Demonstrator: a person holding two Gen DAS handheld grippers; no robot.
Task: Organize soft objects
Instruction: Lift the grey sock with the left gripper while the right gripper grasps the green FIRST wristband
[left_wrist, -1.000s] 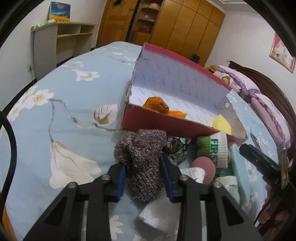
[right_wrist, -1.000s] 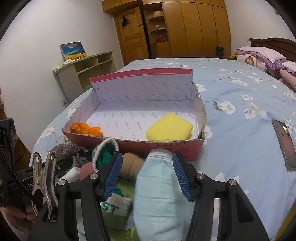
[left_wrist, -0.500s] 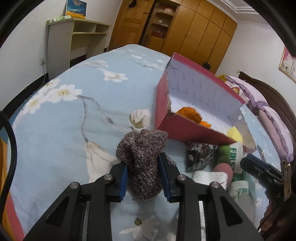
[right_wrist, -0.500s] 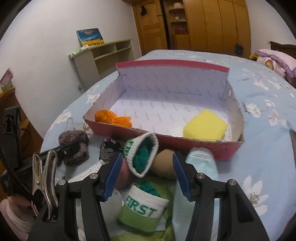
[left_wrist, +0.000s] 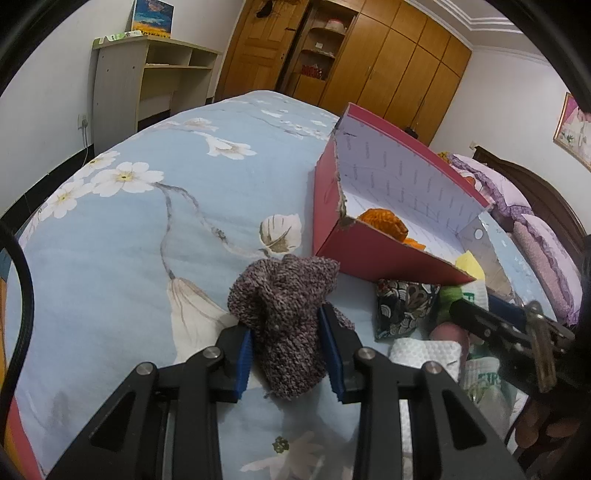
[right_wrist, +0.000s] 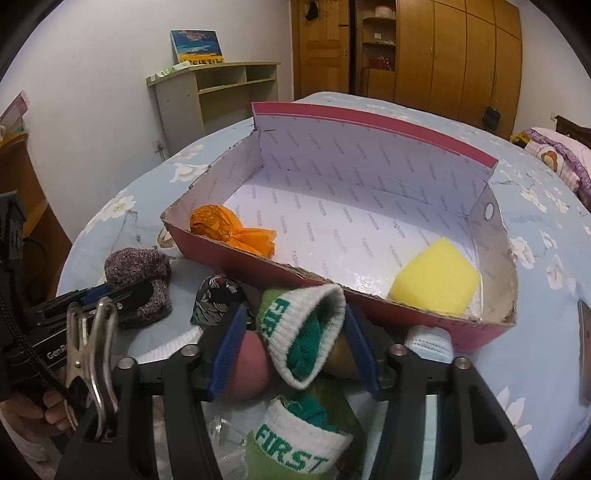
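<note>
Left tool (left_wrist: 286, 349): clamped on the brown knitted sock (left_wrist: 286, 295), on the bed (left_wrist: 147, 229) beside the red box (left_wrist: 388, 254).
Right tool (right_wrist: 295, 354): jaws wide around the green-white sock (right_wrist: 303, 328), just outside the box's near wall.

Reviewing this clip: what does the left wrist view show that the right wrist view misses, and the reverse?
Left wrist only: the left hand-held gripper pinching the knitted sock, pads on both its sides.

Right wrist only: the right hand-held gripper around a green-and-white sock, and the whole yellow sponge.

Both: the red box, orange cloth inside it, and the patterned pouch.
</note>
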